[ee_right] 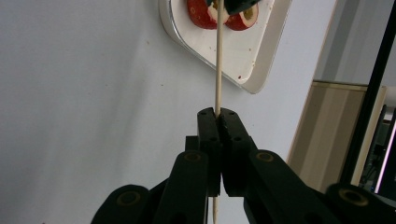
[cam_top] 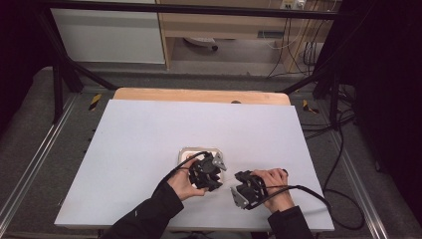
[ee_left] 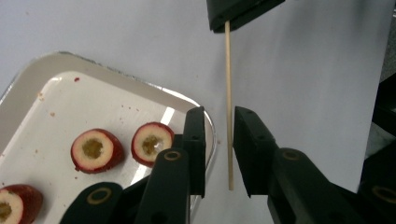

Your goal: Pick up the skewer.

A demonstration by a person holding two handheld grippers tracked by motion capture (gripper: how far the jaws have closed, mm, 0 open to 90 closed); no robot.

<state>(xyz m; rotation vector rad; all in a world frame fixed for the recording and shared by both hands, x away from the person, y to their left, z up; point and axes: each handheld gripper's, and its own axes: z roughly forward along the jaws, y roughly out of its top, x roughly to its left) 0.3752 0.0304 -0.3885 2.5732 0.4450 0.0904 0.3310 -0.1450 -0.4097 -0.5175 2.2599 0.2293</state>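
Observation:
A thin wooden skewer (ee_left: 228,93) runs between my two grippers, just above the white table. My right gripper (ee_right: 218,114) is shut on one end of the skewer (ee_right: 217,70), and its jaws show at the top of the left gripper view (ee_left: 226,21). The skewer's other end lies in the narrow gap of my left gripper (ee_left: 219,140), whose jaws stand slightly apart and do not press on it. Beside them a small white tray (ee_left: 56,58) holds three cored red fruit pieces (ee_left: 97,150). In the high view both grippers (cam_top: 219,180) (cam_top: 238,183) meet near the tray (cam_top: 186,151).
The tray (ee_right: 252,56) with fruit pieces (ee_right: 198,11) lies just beyond the skewer's far end. A white sheet (cam_top: 149,134) covers the table, with a wooden strip (cam_top: 199,94) at its far edge. Black frame bars and cables stand around the table's sides.

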